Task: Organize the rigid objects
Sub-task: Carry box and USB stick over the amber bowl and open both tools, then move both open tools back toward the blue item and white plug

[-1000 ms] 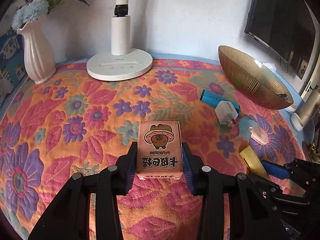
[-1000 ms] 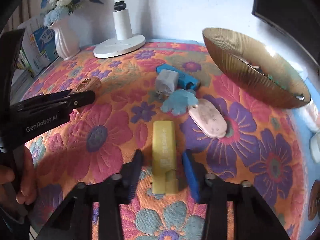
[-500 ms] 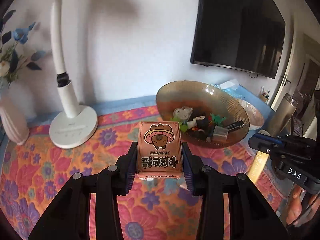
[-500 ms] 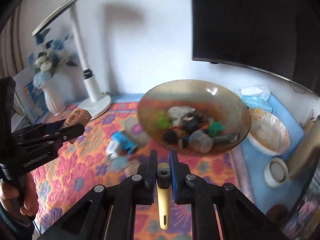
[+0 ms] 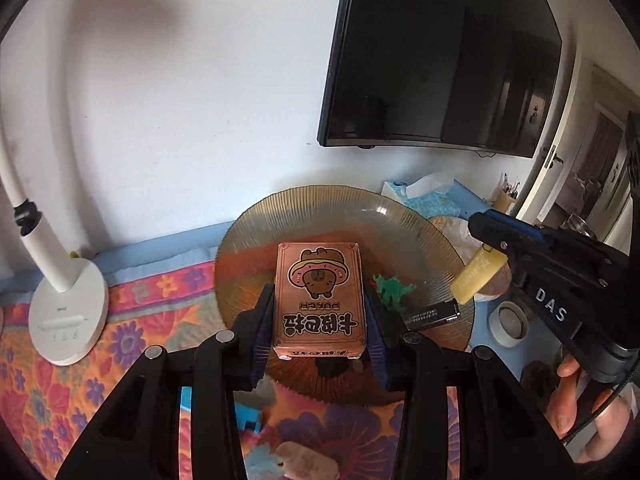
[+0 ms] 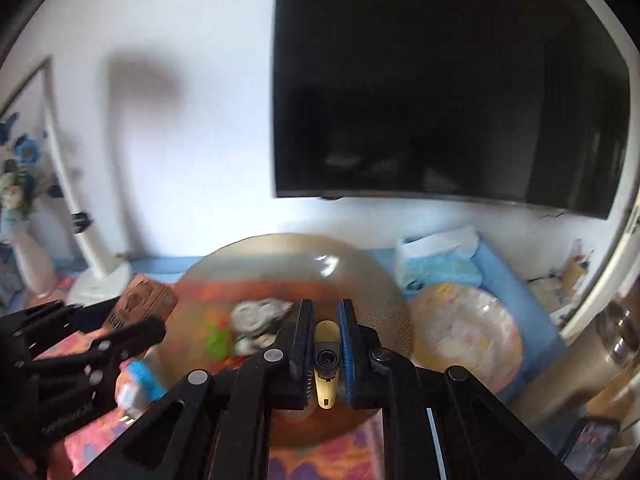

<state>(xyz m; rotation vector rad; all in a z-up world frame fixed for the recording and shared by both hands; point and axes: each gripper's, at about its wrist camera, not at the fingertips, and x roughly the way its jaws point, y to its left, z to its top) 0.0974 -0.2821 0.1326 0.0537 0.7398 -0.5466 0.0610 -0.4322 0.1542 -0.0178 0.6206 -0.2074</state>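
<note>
The left hand-held gripper [image 5: 319,326] is closed on a pink card box [image 5: 319,298], its two fingers pressing the long sides of the box, which lies flat between them with the printed face up. Just ahead of and below this hand-held gripper is the brown glass bowl [image 5: 260,248], so the box hangs over the near part of the bowl and does not touch it. The right hand-held gripper [image 6: 325,354] is closed narrowly on a yellow lighter [image 6: 326,364], held by its sides with the metal end pointing toward the camera; the bowl [image 6: 372,280] lies directly beyond its fingertips, with small toys already inside, among them a green figure [image 5: 391,289] and a black stick-like item [image 5: 432,315]. The step in hand seems to be the carrying of both objects to the bowl. The next move probably calls for lowering each hand-held gripper a little toward the inside of the bowl and then opening the fingers, one after the other, so that the two do not collide over it. More items, a pink oval thing [image 5: 308,462] and a blue one [image 5: 248,420], lie on the flowered cloth of the bench [image 5: 48,400] below the left hand-held gripper, so the task looks not finished.
</note>
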